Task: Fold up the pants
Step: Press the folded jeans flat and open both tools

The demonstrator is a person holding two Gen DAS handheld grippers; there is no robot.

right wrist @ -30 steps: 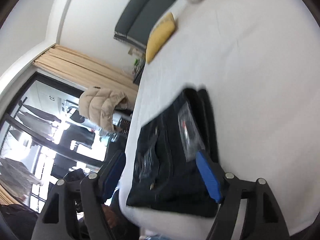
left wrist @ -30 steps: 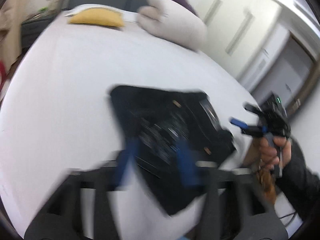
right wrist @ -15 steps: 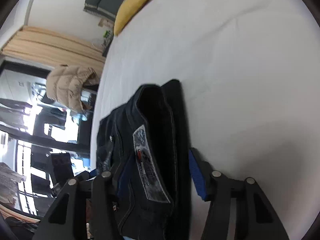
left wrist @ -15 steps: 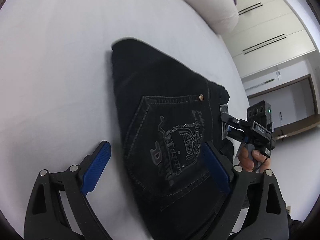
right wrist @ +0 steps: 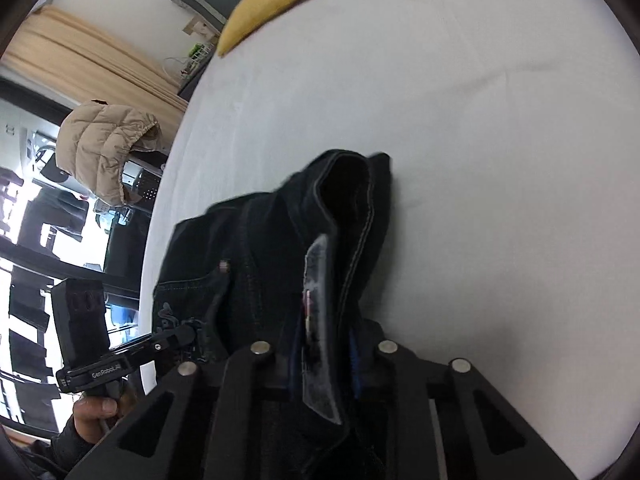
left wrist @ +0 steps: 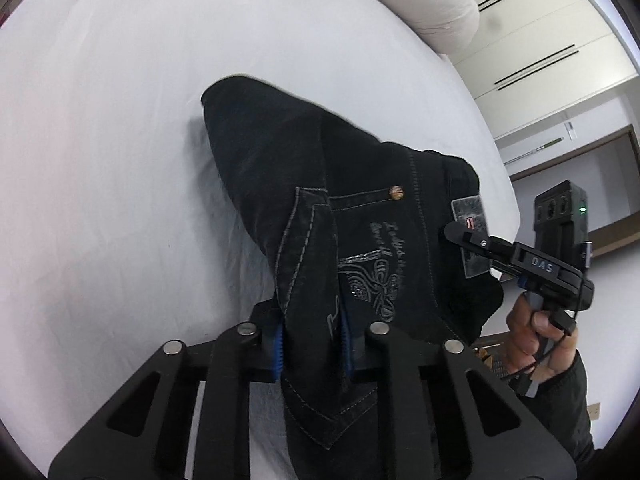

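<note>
Black folded pants (left wrist: pixel 280 168) lie on the white bed (left wrist: pixel 120 120). My left gripper (left wrist: pixel 311 344) is closing, and its blue pads pinch a raised ridge of fabric at the embroidered back pocket. In the right wrist view the pants (right wrist: pixel 260 248) bunch up toward the camera. There my right gripper (right wrist: pixel 326 348) is closing on the waistband edge with the grey label, the cloth squeezed between its pads. The right gripper (left wrist: pixel 460 236) also shows in the left wrist view at the waistband, held by a hand (left wrist: pixel 536 332). The left gripper (right wrist: pixel 188 330) shows at the right wrist view's lower left.
A pale pillow (left wrist: pixel 420 0) lies at the head of the bed and a yellow cushion (right wrist: pixel 268 4) at its far corner. White wardrobe doors (left wrist: pixel 552 32) stand past the bed's right edge. A beige padded jacket (right wrist: pixel 104 144) hangs beside the bed near the window.
Both grippers came down onto the pants and went from wide open to pinching the cloth. The fabric now stands up in a ridge at each grip.
</note>
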